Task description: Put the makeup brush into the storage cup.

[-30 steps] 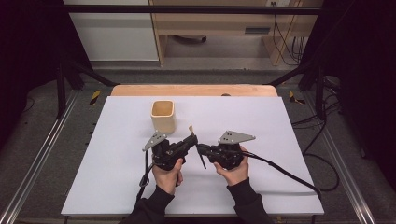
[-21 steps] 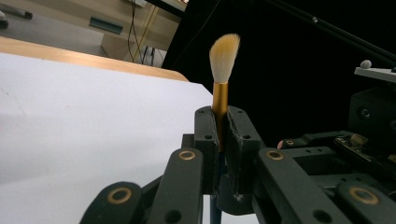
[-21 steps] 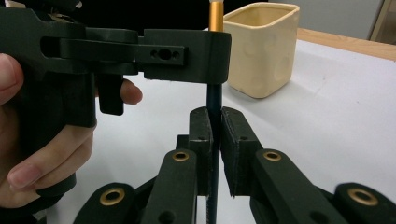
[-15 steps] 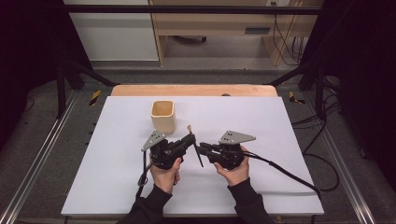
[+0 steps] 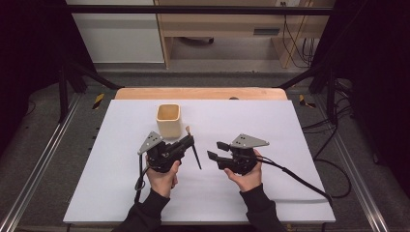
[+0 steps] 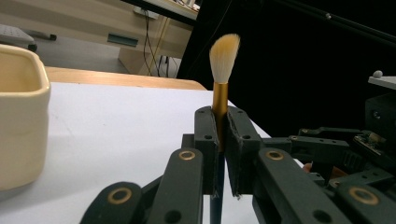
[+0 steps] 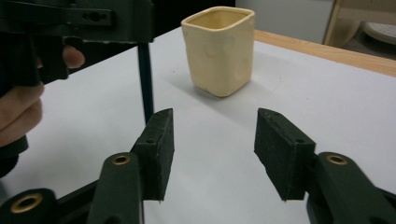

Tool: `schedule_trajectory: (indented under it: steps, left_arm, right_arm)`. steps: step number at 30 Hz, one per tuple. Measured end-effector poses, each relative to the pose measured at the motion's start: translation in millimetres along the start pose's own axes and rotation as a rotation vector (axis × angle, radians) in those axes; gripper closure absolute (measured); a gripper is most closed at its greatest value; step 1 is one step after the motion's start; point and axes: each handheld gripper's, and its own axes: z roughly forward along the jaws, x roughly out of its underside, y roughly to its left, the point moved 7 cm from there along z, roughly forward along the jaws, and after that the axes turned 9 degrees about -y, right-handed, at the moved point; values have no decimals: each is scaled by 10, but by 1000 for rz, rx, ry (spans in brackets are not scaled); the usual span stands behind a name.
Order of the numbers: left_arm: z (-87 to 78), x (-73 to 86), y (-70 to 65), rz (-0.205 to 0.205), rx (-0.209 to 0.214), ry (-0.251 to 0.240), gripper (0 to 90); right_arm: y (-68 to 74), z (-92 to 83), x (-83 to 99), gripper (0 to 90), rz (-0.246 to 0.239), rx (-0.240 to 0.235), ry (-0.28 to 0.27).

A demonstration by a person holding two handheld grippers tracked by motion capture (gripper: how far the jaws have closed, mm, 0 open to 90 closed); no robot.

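A makeup brush [image 5: 194, 150] with cream bristles, a gold ferrule [image 6: 220, 100] and a dark handle [image 7: 145, 84] stands nearly upright. My left gripper [image 5: 189, 141] is shut on it at the ferrule [image 6: 222, 135]. A cream square cup [image 5: 168, 120] sits on the table just behind the left gripper, and it also appears in the gripper views [image 6: 21, 126] [image 7: 219, 49]. My right gripper [image 5: 215, 151] faces the brush from the right. Its jaws have just been opening and nothing is between its pads [image 7: 212, 140]; the handle hangs just past its left pad.
A white sheet [image 5: 295, 130] covers the table, with a wooden edge [image 5: 203, 93] at the back. The right gripper's black cable [image 5: 297, 176] trails to the right front. Metal rails [image 5: 43, 169] run along both sides of the table.
The right gripper's jaws have spread apart, away from the lower end of the brush handle. The left gripper keeps hold of the brush, and both hands have stayed about where they were.
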Motion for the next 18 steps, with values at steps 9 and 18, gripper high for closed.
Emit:
schedule_trajectory:
  steps: [9,18]
  left_arm:
    - [-56,-56,65,34,-5,19,830]
    - [-103,-132,133,57,-12,27,830]
  right_arm:
    - [-124,-56,36,298,3,82,25]
    - [-254,-141,84,208,-2,143,52]
